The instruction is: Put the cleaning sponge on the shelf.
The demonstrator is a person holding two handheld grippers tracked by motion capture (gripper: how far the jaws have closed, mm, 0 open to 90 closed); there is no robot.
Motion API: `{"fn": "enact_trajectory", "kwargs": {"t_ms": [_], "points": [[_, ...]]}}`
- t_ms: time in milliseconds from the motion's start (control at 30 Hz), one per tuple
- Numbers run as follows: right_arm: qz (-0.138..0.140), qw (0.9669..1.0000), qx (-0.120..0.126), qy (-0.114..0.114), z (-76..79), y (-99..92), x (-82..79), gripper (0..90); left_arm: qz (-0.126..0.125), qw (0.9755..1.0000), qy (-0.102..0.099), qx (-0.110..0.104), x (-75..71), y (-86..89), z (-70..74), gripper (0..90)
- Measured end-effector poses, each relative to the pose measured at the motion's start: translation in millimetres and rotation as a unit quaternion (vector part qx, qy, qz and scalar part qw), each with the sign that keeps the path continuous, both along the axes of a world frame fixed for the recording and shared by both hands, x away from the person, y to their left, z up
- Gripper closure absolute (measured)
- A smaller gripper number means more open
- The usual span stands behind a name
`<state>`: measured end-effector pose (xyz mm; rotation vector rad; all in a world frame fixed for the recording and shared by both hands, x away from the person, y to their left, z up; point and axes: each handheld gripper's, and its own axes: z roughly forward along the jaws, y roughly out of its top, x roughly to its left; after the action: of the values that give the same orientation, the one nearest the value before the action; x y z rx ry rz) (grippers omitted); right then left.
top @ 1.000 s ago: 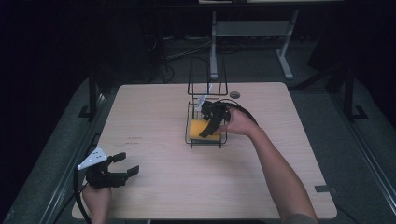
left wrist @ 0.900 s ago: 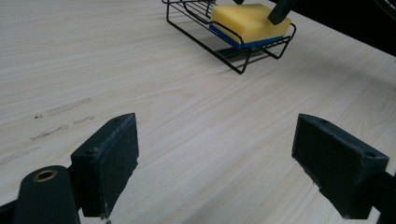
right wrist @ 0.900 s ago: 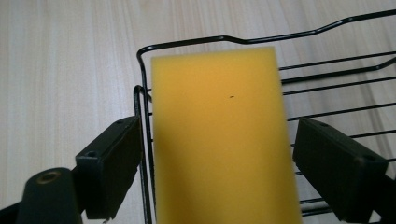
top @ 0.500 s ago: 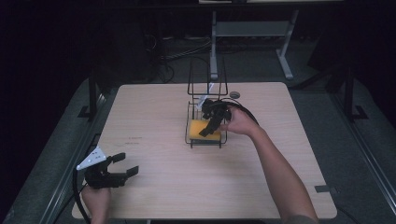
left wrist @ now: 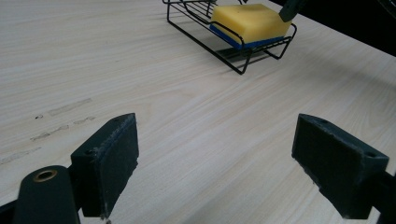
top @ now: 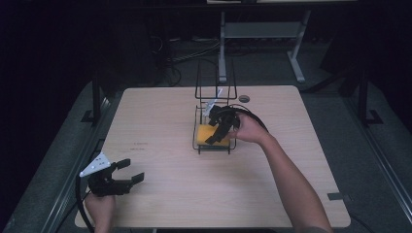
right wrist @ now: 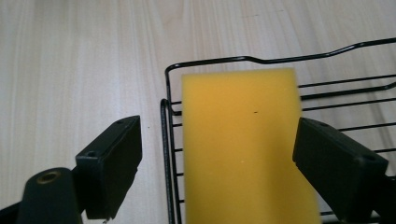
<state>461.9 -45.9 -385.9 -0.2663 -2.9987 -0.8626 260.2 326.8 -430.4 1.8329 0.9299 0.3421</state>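
Note:
A yellow sponge (top: 210, 132) with a blue underside lies flat in a black wire rack (top: 197, 141) near the table's middle. My right gripper (top: 217, 132) hovers just over the rack, open, its jaws wide apart on either side of the sponge (right wrist: 240, 144) without touching it. In the left gripper view the sponge (left wrist: 250, 21) and the rack (left wrist: 205, 41) sit far ahead. My left gripper (top: 130, 171) rests near the front left corner of the table, open and holding nothing.
The rack has a tall wire back (top: 215, 82) rising at its far end. A small dark round grommet (top: 244, 98) sits in the wooden table (top: 160, 194) behind the rack. A metal stand (top: 257, 34) is on the floor beyond.
The right gripper has shifted slightly over the rack; the sponge lies in the same place. The left gripper has stayed put.

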Motion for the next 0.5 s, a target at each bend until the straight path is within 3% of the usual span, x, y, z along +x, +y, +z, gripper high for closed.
{"fn": "enact_trajectory", "kwargs": {"t_ms": [500], "points": [[0.014,0.9998,0.010,-0.008,-2.4,-0.2,-17.8,15.4,-0.003,1.0000,0.001,0.002,0.3,-1.7,0.0,14.1]]}}
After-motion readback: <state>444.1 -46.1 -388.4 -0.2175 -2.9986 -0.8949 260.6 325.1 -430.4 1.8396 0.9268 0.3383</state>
